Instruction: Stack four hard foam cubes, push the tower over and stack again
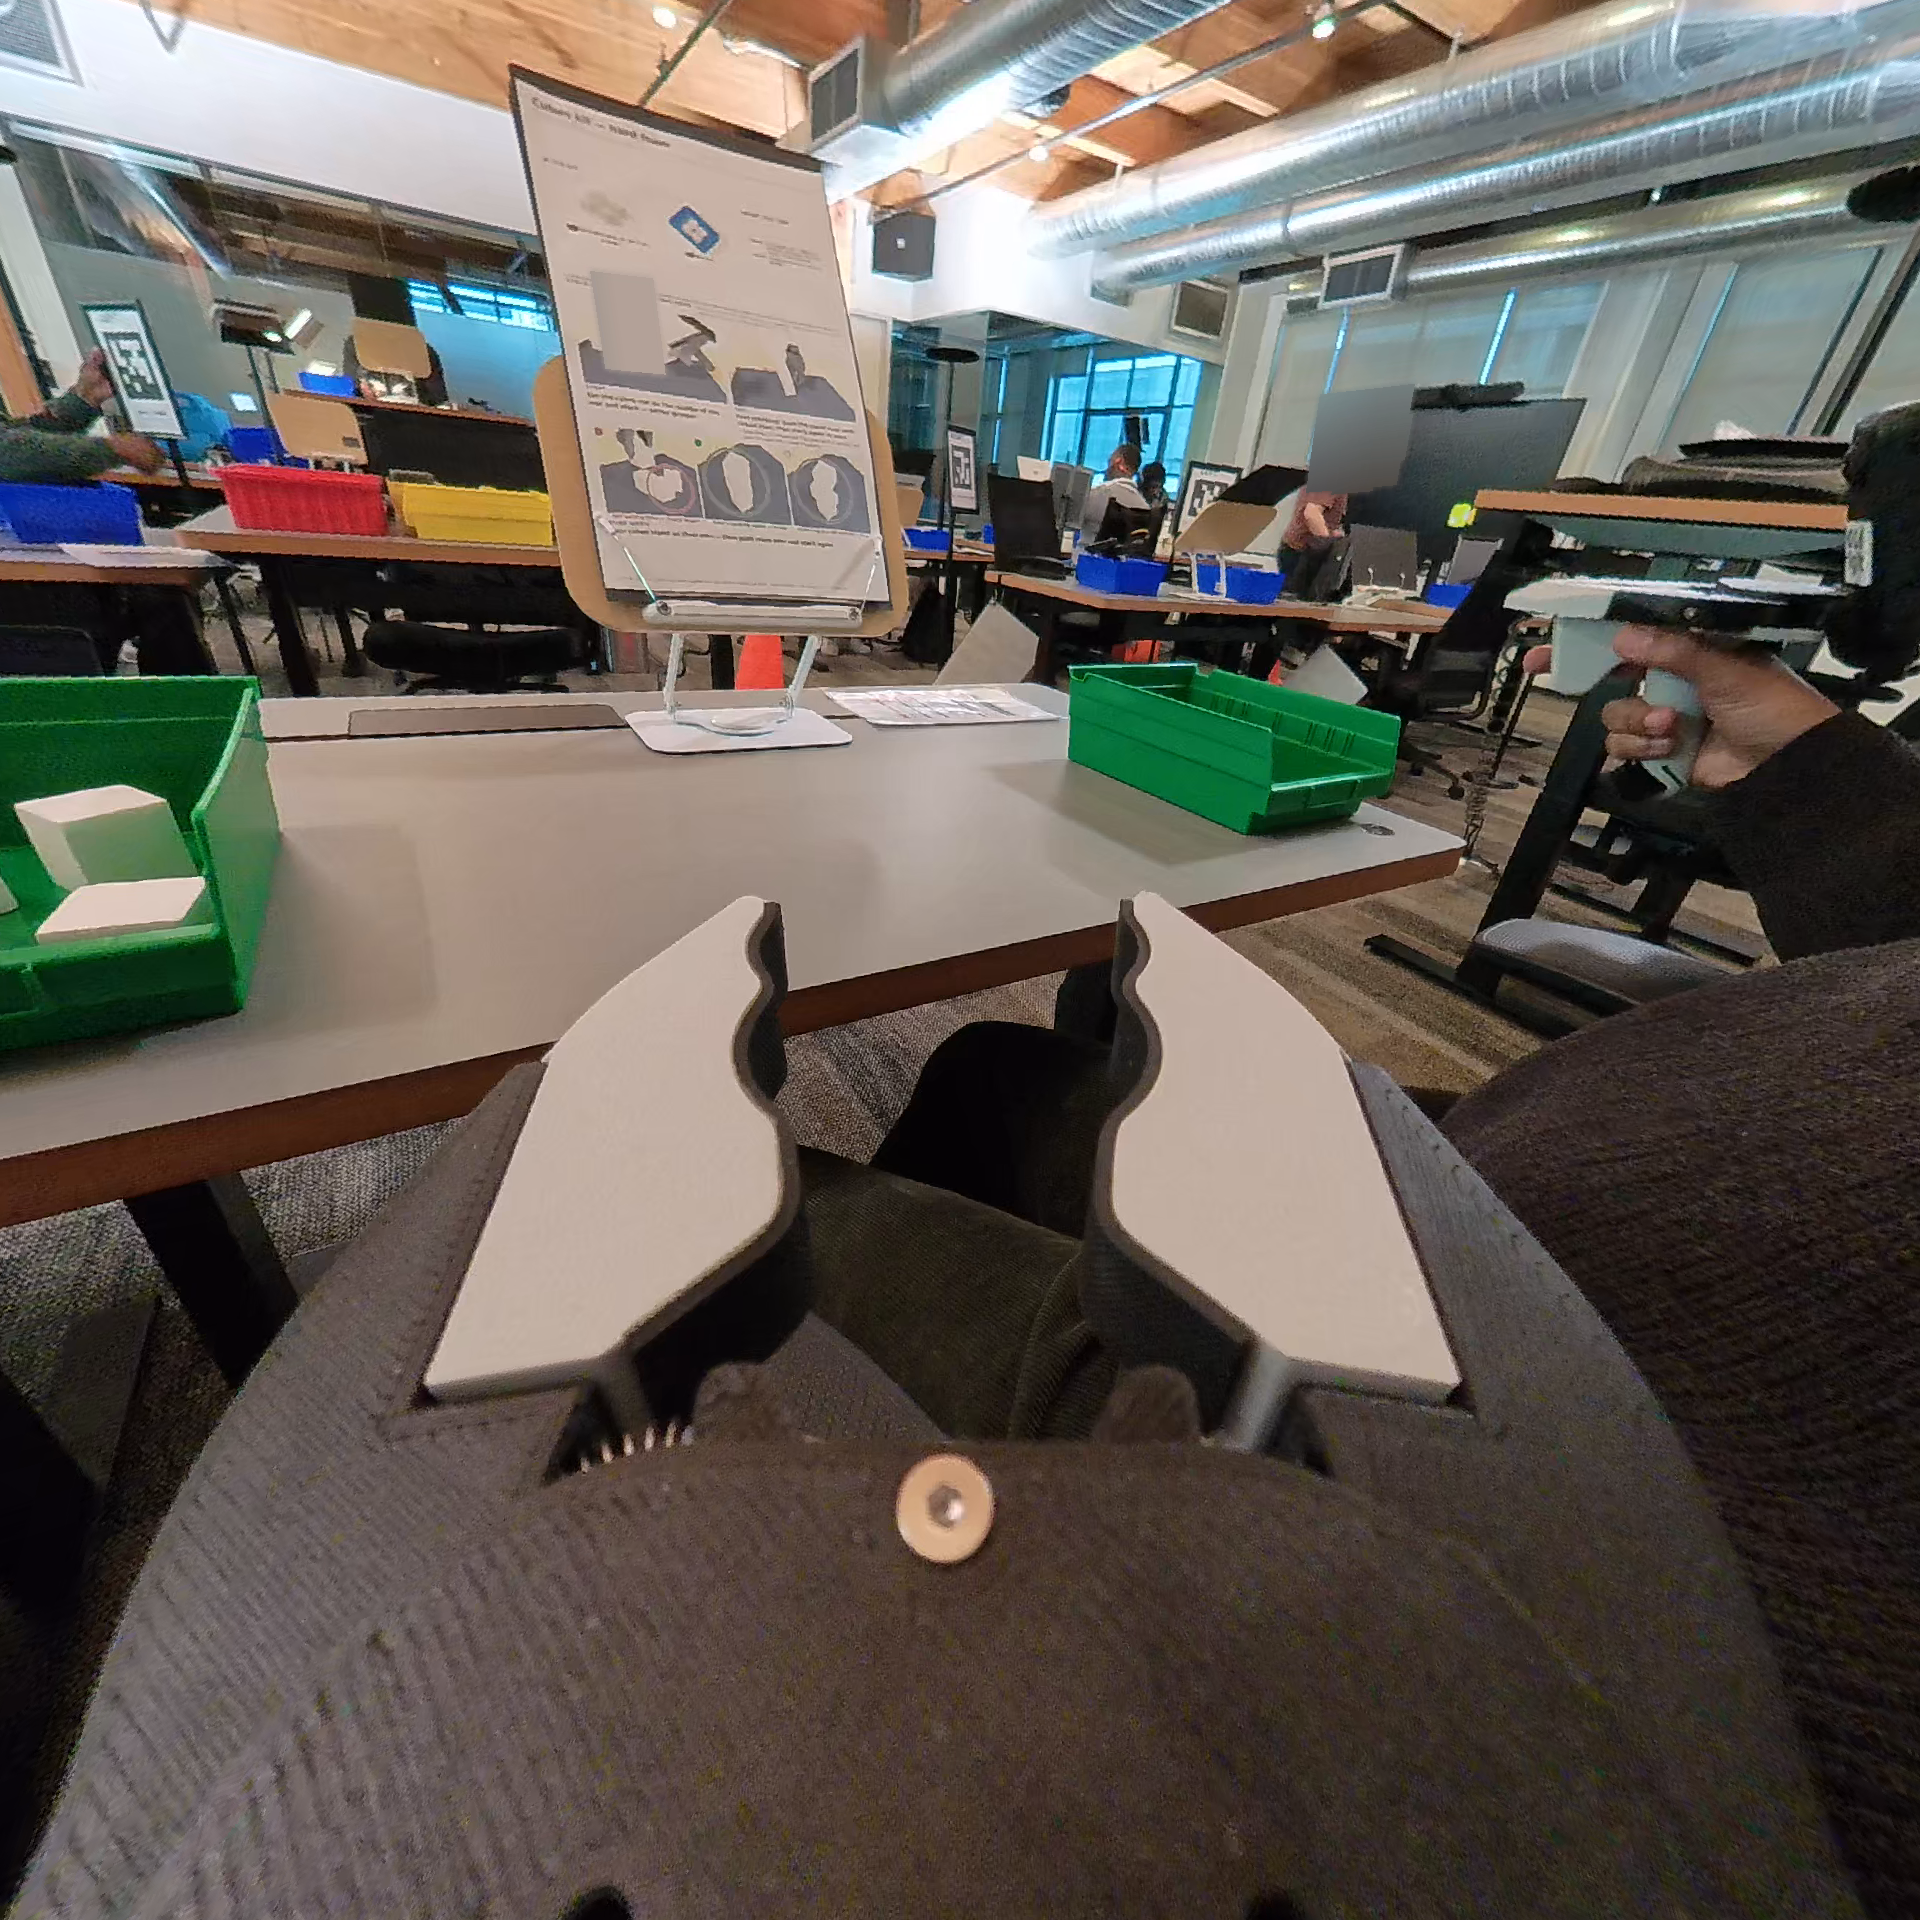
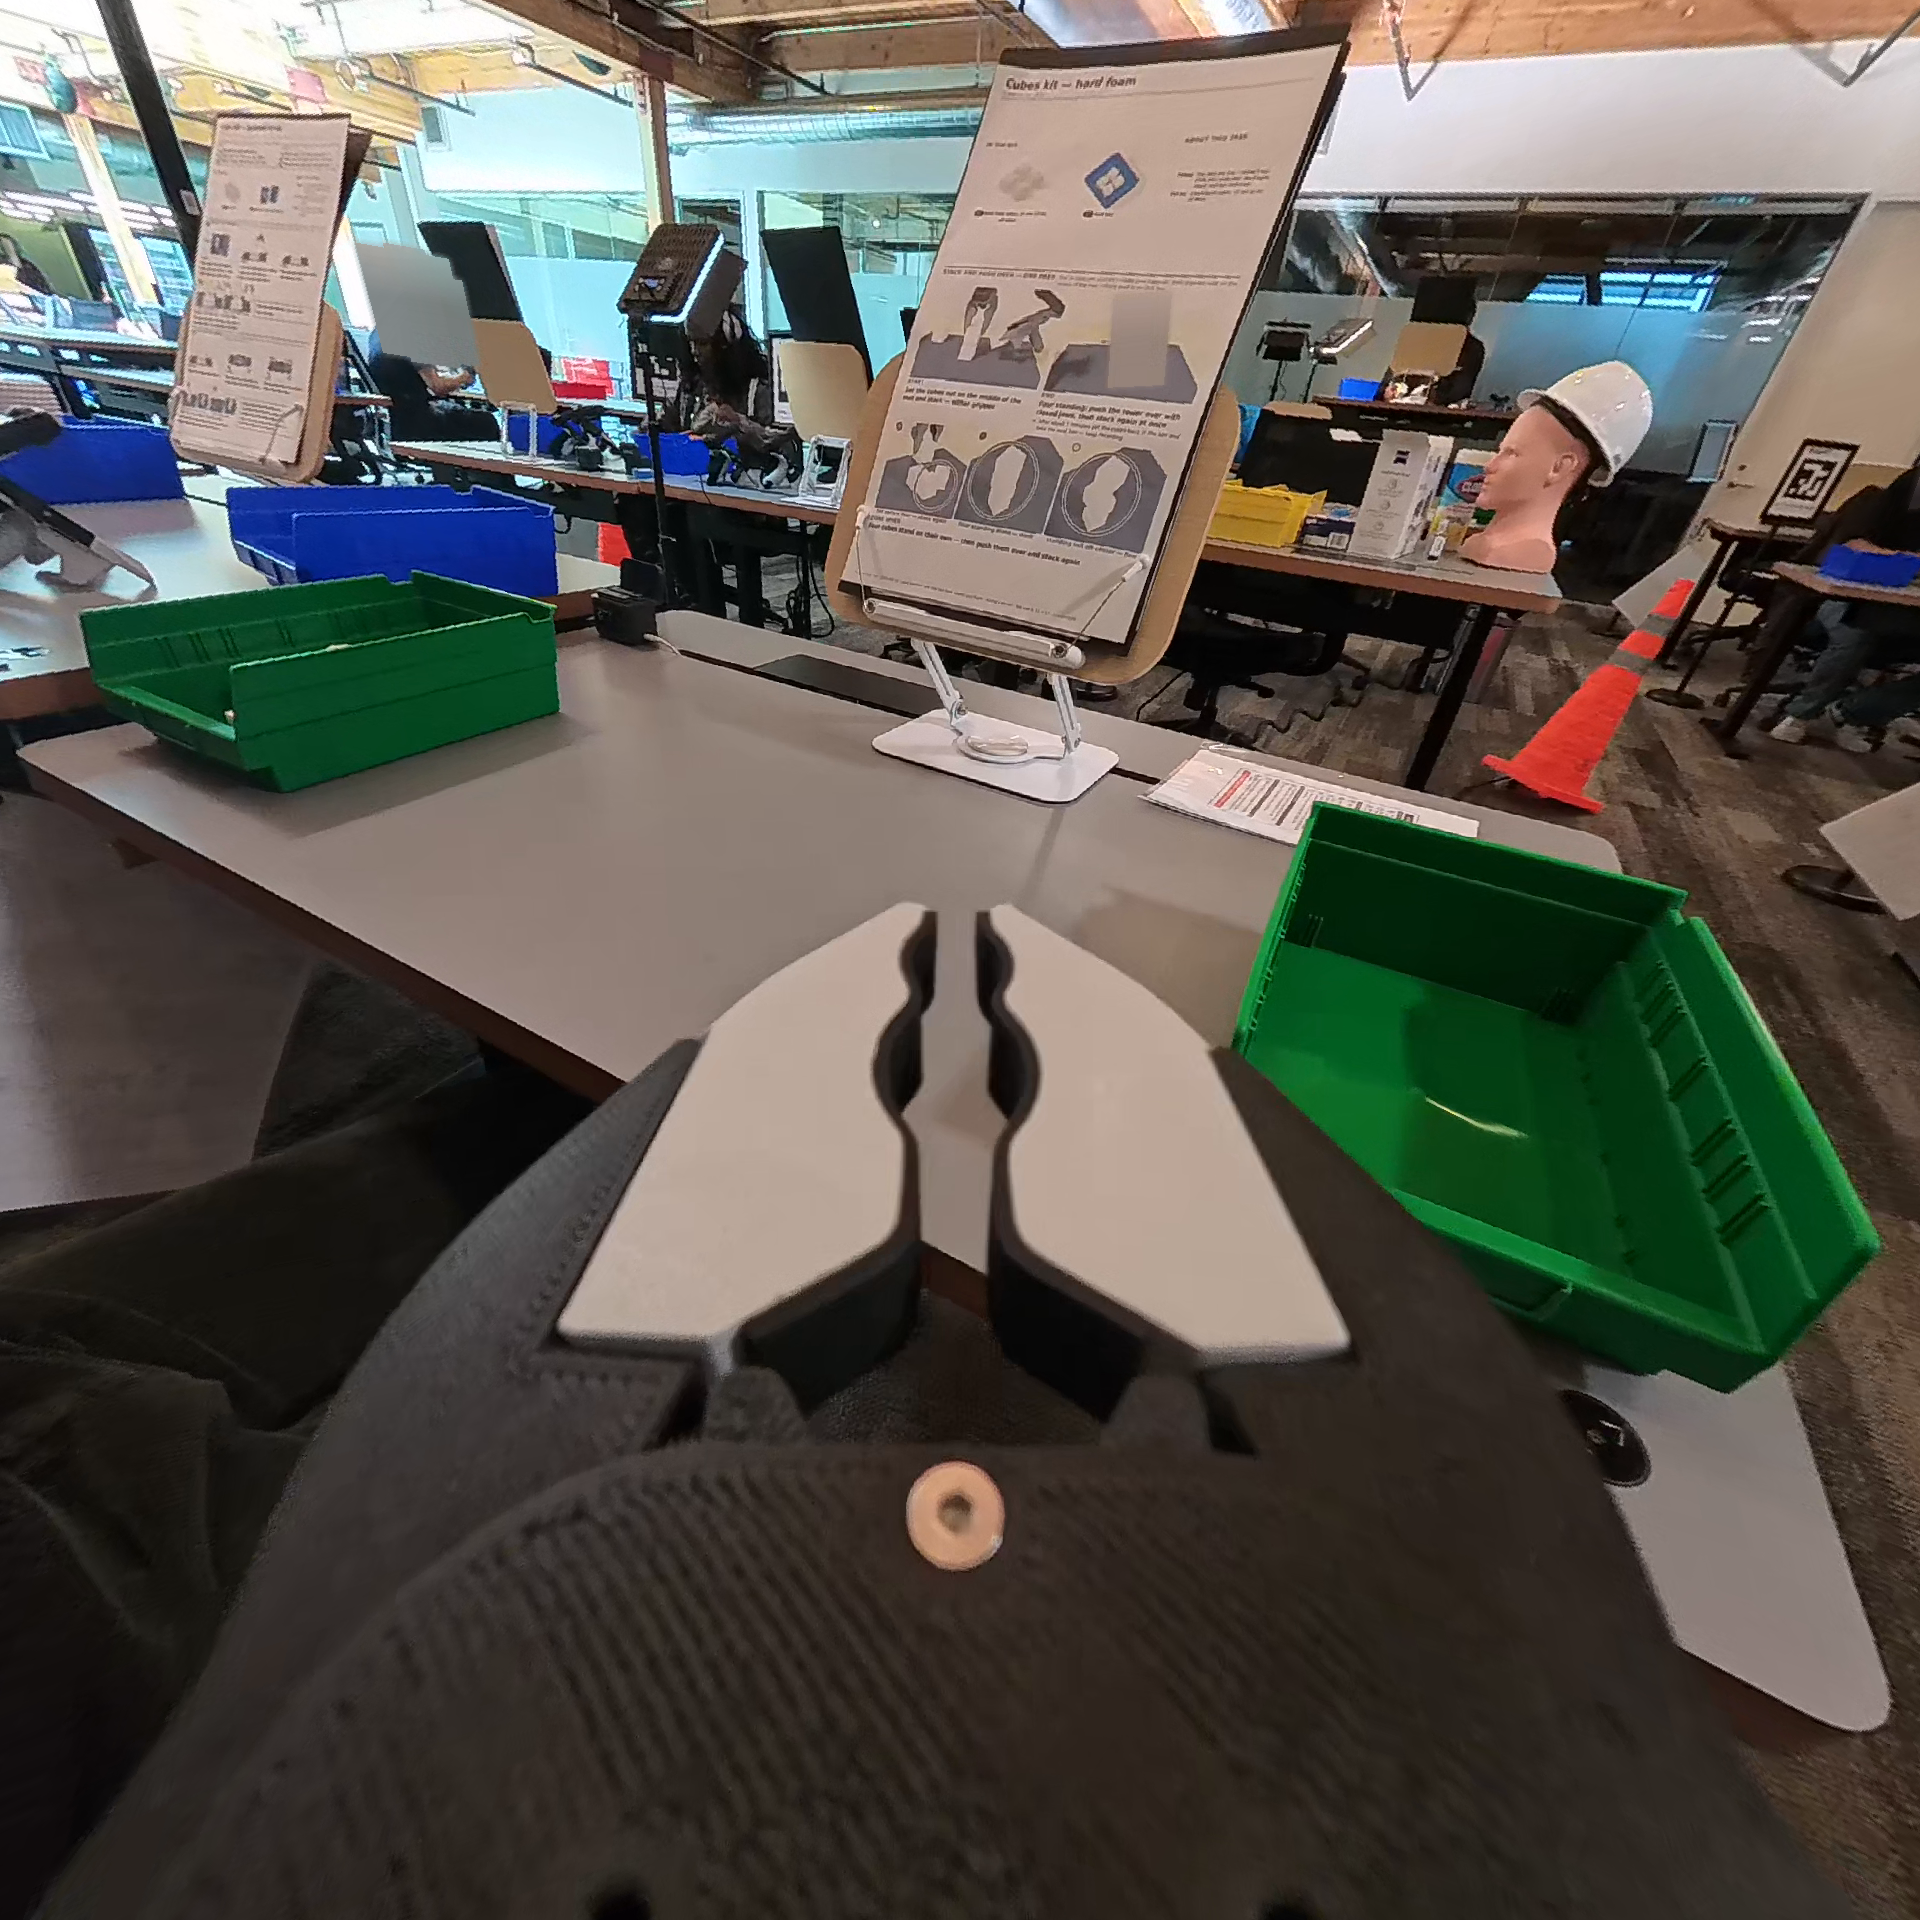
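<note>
Gaping left tongs [image 1: 951, 914]; right tongs [image 2: 956, 920] pinched.

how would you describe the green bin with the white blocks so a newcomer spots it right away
Start at the grey table with the instruction sheet on a stand at its back edge. Two green bins sit on it; the green bin with the white blocks is at the left end, while the other green bin holds nothing visible.

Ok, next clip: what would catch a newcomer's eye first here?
Probably the two bright green bins at either end of the grey table: the left bin holds white blocks, the right bin is empty. Between them, a printed sheet on a stand rises at the table's far edge. Up close, the left hand-held gripper gapes open before the table edge, while the right hand-held gripper is nearly closed, holding nothing.
</note>
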Action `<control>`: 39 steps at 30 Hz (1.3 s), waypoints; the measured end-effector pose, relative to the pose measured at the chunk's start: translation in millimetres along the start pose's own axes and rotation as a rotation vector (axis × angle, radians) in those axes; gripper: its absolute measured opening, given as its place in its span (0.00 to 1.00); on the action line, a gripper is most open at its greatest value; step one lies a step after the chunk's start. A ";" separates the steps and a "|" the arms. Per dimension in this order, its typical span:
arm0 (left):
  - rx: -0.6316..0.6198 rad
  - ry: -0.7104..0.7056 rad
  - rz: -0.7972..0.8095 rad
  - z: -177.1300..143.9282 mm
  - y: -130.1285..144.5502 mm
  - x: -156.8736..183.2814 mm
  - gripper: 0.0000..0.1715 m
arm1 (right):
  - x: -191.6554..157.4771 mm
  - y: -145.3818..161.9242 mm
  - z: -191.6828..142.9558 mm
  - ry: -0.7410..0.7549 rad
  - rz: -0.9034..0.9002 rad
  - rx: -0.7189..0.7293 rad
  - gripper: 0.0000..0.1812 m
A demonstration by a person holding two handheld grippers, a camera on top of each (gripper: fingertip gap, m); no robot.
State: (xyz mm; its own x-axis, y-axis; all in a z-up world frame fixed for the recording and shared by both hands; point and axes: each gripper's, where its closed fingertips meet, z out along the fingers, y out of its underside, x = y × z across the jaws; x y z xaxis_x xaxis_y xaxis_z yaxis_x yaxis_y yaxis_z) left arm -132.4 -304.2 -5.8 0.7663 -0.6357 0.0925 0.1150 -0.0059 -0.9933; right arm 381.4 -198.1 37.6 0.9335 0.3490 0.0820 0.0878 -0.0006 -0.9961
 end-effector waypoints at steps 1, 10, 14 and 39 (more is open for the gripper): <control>0.000 0.000 -0.003 0.1 0.0 -0.1 0.36 | -0.2 0.0 0.1 -0.003 0.008 -0.001 0.05; -0.002 -0.007 -0.014 7.3 -2.1 -0.9 0.36 | -1.3 3.0 2.2 -0.003 0.026 -0.008 0.15; -0.046 -0.038 -0.011 13.6 5.3 -6.7 0.36 | -4.3 6.7 8.8 -0.012 0.067 -0.011 0.21; -0.157 -0.136 -0.181 356.5 31.6 -162.1 0.35 | -51.1 92.7 296.1 -0.181 0.053 -0.272 0.33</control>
State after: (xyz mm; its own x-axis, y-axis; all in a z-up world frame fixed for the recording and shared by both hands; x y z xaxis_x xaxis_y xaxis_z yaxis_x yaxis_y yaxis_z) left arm -27.6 73.8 -27.7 0.8214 -0.5037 0.2675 0.1665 -0.2368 -0.9572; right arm 238.9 61.5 -68.2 0.8645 0.5026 -0.0014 0.1529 -0.2656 -0.9519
